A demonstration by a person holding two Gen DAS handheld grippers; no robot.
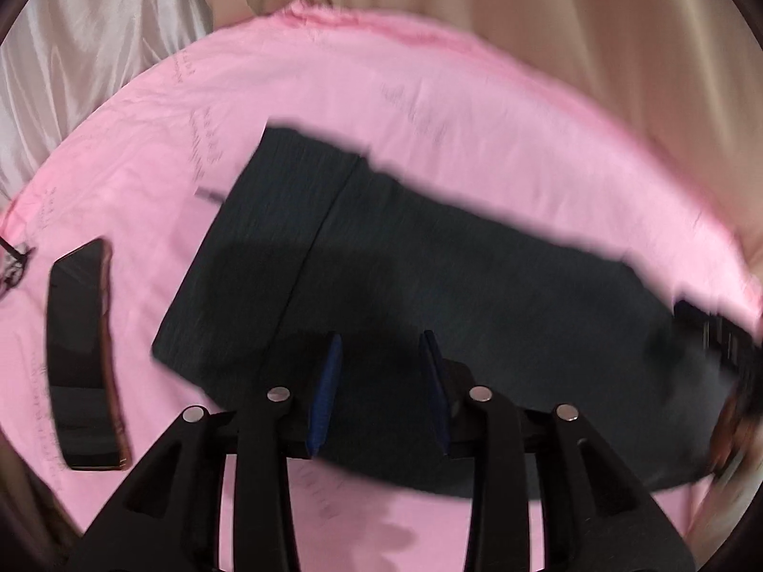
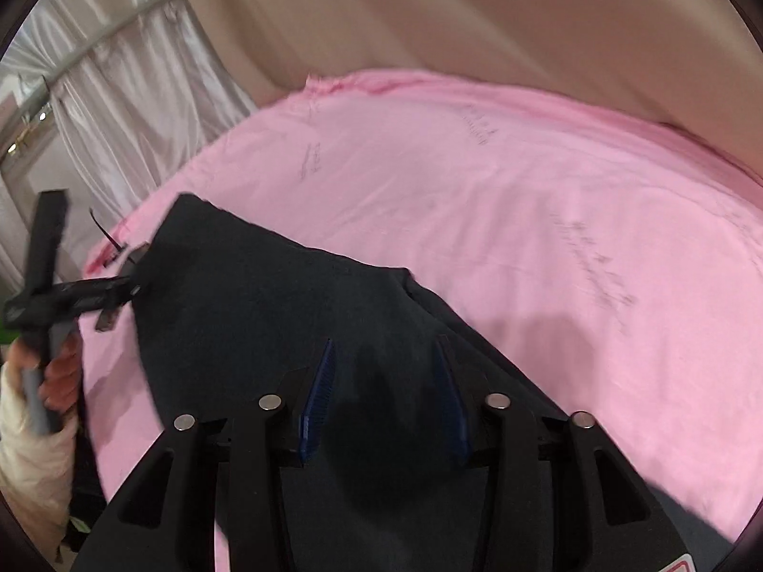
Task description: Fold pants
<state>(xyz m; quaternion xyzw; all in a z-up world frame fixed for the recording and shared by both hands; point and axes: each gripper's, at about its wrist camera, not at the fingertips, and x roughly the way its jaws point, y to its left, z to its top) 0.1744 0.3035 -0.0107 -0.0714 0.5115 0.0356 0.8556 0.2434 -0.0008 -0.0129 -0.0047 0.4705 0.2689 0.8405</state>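
- Pants (image 1: 429,262) lie flat on the pink desk (image 1: 477,95), already folded into a long strip under both tongs.
- Left tongs (image 1: 381,381) and right tongs (image 2: 386,386) parted, gripping nothing.
- Likely left: shortening fold.

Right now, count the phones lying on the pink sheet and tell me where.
1. The phone lies on the pink sheet, beside the short end of the dark pants, apart from them. Others may be hidden under the pants.

Pants (image 1: 429,257): dark charcoal fabric, folded lengthwise into one long flat band, lying diagonally on pink sheet (image 1: 334,95). A straight seam crosses the band near one squared end. Edges motion-blurred.
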